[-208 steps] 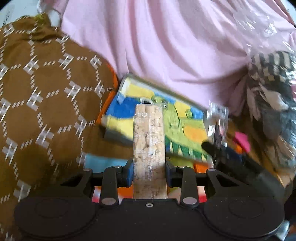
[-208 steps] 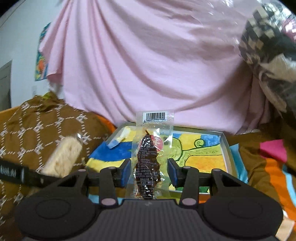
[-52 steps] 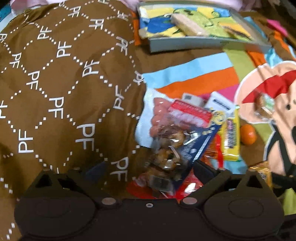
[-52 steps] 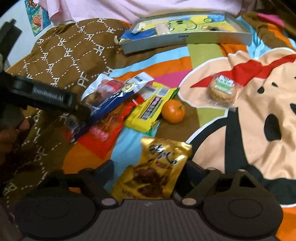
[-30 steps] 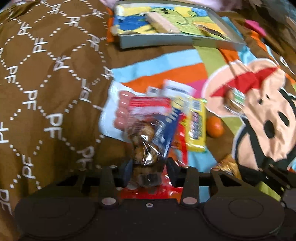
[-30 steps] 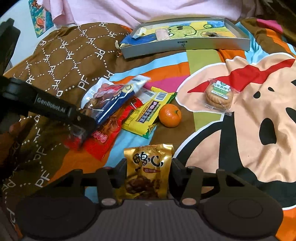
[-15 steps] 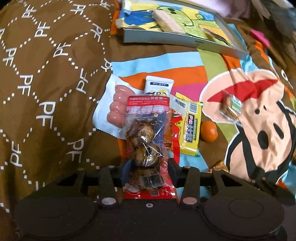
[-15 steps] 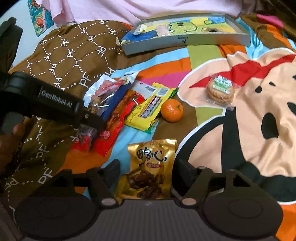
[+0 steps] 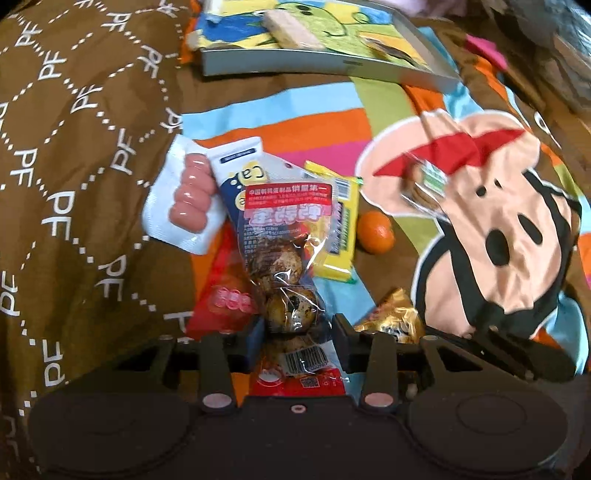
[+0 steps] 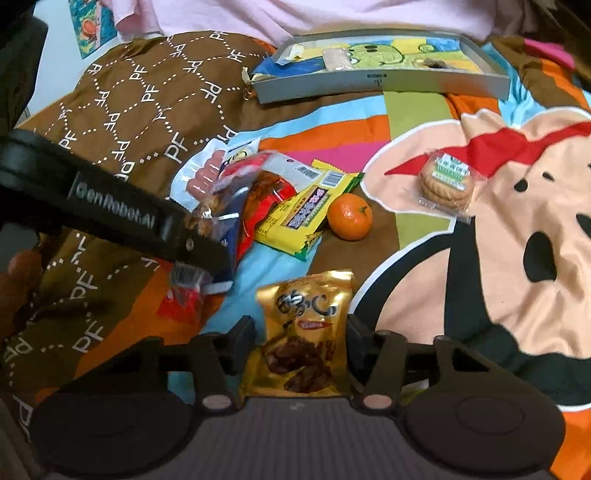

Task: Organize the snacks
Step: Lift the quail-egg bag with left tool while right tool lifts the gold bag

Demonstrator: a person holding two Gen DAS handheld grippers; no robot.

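My left gripper (image 9: 298, 334) is shut on a clear pack of brown marinated eggs (image 9: 286, 258) with a red top label, lifted over the snack pile. From the right wrist view the left gripper (image 10: 192, 236) shows at the left with that pack. My right gripper (image 10: 301, 341) is shut on a gold snack pouch (image 10: 303, 332), which also shows in the left wrist view (image 9: 393, 321). The grey tray (image 9: 295, 64) with a cartoon lining lies at the back; it holds a pale cracker bar (image 9: 291, 33) and a dark snack (image 9: 391, 51).
On the colourful cartoon blanket lie a sausage pack (image 9: 184, 199), a white-blue pouch (image 9: 240, 173), a red pack (image 9: 225, 291), a yellow pack (image 10: 299, 218), an orange (image 10: 349, 216) and a wrapped biscuit pack (image 10: 447, 181). A brown patterned cushion (image 9: 74, 147) fills the left.
My left gripper has lifted the egg pack clear of the pile. My right gripper has closed tighter on the gold pouch and holds it.
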